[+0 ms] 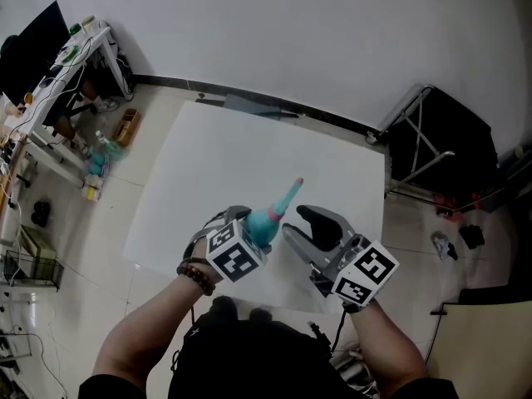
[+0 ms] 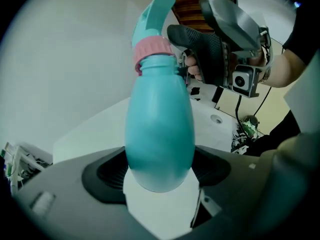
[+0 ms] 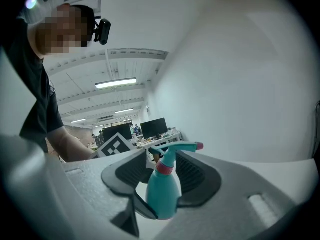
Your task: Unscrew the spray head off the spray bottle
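1. The tabletop (image 1: 249, 156) is white and bare. The spray bottle (image 2: 160, 134) hangs tilted above its near edge, so a slip could send it onto the floor.
2. The left tool (image 2: 160, 169) is clenched on the bottle's rounded body. That smooth curve may rotate between the pads under torque, and the turn would be wasted.
3. The right tool (image 1: 312, 231) is released, with its jaws spread just beside the spray head (image 2: 152, 19). If it closes off-centre it could pinch the nozzle or trigger.
4. The pink collar (image 2: 150, 51) is seated on the neck and not yet loosened. A grip above it would only twist the plastic.

Teal spray bottle (image 2: 160, 134), pink collar (image 2: 150, 51)
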Tool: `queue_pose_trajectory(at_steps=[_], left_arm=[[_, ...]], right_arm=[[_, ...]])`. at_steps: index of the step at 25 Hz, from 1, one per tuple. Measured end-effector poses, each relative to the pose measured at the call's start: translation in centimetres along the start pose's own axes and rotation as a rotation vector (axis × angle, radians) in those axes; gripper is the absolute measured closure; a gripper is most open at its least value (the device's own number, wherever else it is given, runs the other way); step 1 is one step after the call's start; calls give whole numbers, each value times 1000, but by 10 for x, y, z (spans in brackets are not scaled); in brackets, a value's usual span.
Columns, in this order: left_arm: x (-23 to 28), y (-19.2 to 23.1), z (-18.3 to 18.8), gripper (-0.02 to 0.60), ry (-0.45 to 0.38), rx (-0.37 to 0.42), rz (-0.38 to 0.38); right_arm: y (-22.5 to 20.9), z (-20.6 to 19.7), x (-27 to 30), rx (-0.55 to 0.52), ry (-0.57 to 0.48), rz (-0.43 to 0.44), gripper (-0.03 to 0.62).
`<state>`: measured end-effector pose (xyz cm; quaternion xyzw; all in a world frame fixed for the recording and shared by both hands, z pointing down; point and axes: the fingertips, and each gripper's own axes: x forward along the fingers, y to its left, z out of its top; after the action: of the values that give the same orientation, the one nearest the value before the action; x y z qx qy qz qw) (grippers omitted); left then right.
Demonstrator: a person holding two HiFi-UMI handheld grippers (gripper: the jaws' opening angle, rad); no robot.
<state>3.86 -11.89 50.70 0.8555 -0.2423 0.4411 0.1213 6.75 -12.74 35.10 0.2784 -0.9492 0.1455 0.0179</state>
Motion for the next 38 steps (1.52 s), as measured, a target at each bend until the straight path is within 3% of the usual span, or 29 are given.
queue_pose_trajectory(at_steps=[3, 5, 8, 11, 15, 19, 24, 26, 31, 38], left_arm=[[-2, 4, 3, 163, -24, 20, 38], [-4, 8, 5, 163, -43, 42, 65], [-8, 12, 4, 163, -61, 90, 90], [-9, 10, 1, 163, -67, 153, 82], [-9, 1, 1, 163, -77, 237, 42], [-11, -9, 0, 163, -83, 315, 6], [-9, -19, -5, 163, -66, 370, -8], [-6, -20, -8, 163, -38, 391, -3], [0, -23, -20, 164, 25, 390, -11], [9, -25, -29, 164, 130, 420, 12]], right_arm=[[2, 1, -2, 8, 21, 13, 430], [11, 10, -9, -77, 36, 25, 430], [28, 27, -19, -394, 115, 45, 430], [30, 18, -26, -734, 366, 54, 410], [35, 8, -21, -975, 498, 145, 395], [44, -16, -17, -1027, 621, 263, 395], [46, -44, -14, -968, 728, 350, 413], [46, -49, -13, -938, 746, 354, 498], [43, -61, -14, -918, 808, 334, 510], [42, -76, -17, -1031, 917, 318, 510]])
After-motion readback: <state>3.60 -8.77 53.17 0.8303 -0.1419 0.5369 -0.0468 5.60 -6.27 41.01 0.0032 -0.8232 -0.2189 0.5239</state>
